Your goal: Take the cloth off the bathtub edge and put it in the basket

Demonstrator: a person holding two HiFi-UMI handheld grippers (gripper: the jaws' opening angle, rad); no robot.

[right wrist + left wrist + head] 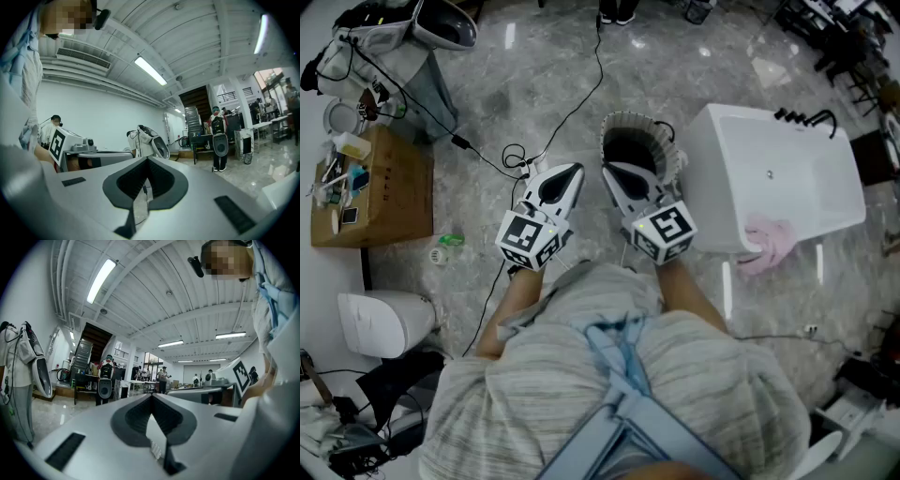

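A pink cloth (772,242) hangs over the near edge of the white bathtub (787,169) at the right in the head view. A round ribbed basket (630,142) stands on the floor just left of the tub. My left gripper (574,172) and right gripper (607,171) are held side by side in front of the person, both shut and empty, tips pointing away; the right one's tip lies over the basket's near rim. In the left gripper view the left gripper (151,395) aims level into the room, and so does the right gripper (147,161) in its own view; neither shows cloth or basket.
A black cable (572,112) runs across the marble floor past the left gripper. A cardboard box (386,187) with small items sits at the left, a white bin (384,323) below it. People and equipment stand far off in the hall.
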